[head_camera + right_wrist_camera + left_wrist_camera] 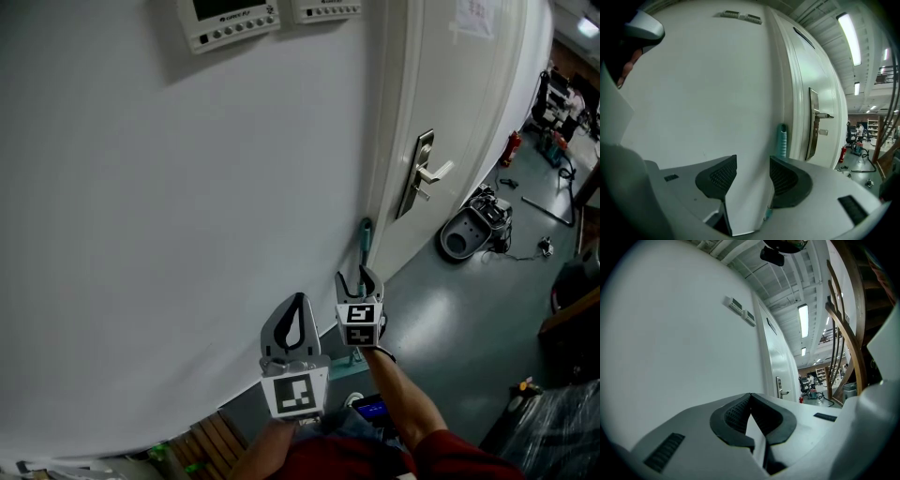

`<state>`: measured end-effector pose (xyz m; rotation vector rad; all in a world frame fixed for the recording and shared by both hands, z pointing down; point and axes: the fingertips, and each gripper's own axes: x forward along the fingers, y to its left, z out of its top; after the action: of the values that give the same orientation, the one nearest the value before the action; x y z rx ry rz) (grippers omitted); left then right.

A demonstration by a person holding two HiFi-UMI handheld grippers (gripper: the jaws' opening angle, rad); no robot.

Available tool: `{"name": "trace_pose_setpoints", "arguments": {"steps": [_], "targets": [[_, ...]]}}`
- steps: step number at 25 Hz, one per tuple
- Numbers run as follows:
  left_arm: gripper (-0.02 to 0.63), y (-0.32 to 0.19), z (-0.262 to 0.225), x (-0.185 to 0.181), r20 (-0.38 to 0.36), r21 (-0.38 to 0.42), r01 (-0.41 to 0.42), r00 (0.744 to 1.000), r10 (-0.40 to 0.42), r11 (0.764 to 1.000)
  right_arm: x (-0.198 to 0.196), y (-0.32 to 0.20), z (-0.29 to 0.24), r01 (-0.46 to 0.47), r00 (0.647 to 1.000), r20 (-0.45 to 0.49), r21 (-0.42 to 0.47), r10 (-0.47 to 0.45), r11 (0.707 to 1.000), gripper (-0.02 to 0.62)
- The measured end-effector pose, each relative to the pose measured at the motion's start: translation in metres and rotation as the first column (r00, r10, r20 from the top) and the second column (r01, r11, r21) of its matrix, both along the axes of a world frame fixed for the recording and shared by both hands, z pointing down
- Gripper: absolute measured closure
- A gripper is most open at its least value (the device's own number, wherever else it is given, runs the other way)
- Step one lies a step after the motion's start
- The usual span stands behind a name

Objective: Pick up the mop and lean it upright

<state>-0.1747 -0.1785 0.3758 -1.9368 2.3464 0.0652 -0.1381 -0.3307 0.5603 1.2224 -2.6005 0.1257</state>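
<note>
**A:** So which camera actually shows the mop? I only spot it in two of them.

**B:** Yep, the head view and the right gripper view. From the head view you get the whole layout: white wall, door with its metal lever handle, a grey machine on the floor further back. The left gripper view has no mop in it. It has the wooden stair railing and a ceiling light, which the head view doesn't catch.

**A:** What does the mop look like?

**B:** Thin pole with a teal grip on top. It's standing upright against the wall, just beside the door frame. In the right gripper view the grip pokes up just past the right-hand jaw. The head of it I can't see anywhere.

**A:** And the tongs?

**B:** The right gripper has its jaws spread wide, with only bare wall showing in the gap. The pads aren't on the pole. From above, the right gripper sits right by the pole, lower than the teal grip. The left gripper is pinched closed, tips meeting, nothing in it. In the head view the left gripper hangs just to the left of the other one, pointing at the wall.
</note>
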Motion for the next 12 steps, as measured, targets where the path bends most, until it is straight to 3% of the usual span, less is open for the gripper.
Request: {"name": "trace_pose_setpoints", "arguments": {"steps": [12], "targets": [[0.592,-0.003,0.004,0.004,-0.020,0.003,-0.011,1.000,0.011,1.000,0.042,0.053,-0.055,-0.002,0.993,0.118,0.090,-0.009,0.996,0.383]]}}
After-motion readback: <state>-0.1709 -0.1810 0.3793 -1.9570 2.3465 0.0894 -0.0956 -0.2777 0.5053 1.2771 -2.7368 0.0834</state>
